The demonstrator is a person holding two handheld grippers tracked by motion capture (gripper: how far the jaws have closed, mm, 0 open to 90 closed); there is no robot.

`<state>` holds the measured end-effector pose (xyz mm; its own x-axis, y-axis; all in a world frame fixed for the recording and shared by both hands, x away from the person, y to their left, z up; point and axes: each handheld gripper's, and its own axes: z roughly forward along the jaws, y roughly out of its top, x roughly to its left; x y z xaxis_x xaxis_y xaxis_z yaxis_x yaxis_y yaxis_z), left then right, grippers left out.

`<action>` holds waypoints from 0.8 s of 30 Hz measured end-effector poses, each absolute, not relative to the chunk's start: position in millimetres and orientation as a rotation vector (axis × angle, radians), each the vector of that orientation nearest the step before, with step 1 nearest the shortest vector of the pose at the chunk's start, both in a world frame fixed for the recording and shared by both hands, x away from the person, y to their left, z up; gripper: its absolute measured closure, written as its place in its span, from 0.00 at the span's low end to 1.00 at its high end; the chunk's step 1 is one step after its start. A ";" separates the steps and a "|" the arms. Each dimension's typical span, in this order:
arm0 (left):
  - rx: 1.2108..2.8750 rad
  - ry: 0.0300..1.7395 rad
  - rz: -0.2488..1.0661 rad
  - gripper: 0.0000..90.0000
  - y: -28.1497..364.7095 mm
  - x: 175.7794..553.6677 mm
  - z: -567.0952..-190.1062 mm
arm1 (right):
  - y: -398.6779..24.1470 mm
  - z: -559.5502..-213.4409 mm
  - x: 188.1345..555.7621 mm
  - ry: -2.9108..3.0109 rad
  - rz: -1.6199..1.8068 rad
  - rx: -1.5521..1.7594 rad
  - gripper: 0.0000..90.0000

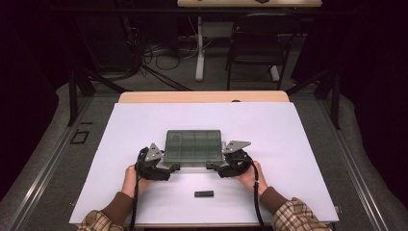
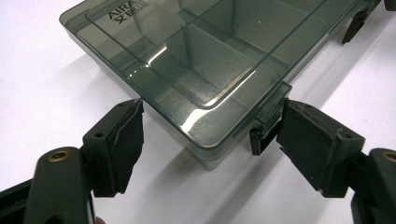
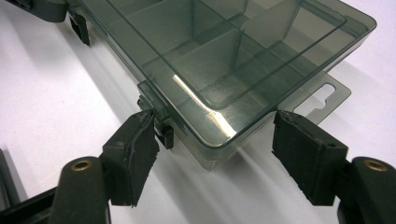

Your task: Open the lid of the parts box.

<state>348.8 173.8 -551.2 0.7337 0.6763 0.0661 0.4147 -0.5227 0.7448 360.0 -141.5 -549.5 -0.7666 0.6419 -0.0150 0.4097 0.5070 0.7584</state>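
We judge the clear compartment box (image 1: 193, 147) light, stiff, slick and empty, its near corners between the wide-open jaws of left gripper (image 2: 210, 140) and right gripper (image 3: 215, 135), so we'd grab the front latches (image 2: 268, 116)

A white surface (image 1: 134, 125) carries the things. A smoky compartment box (image 1: 193, 147) lies near its middle. A small black bar (image 1: 204, 194) lies towards the near edge.
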 end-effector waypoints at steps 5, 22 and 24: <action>2.192 0.822 0.449 0.25 173.7 348.9 -551.3 | -141.7 -549.4 359.6 2.457 1.122 0.889 0.33; 2.188 0.825 0.448 0.25 174.0 349.4 -551.0 | -141.6 -548.2 358.5 2.446 1.125 0.885 0.34; 2.189 0.829 0.443 0.24 172.6 349.5 -551.9 | -141.5 -548.0 358.4 2.449 1.120 0.886 0.34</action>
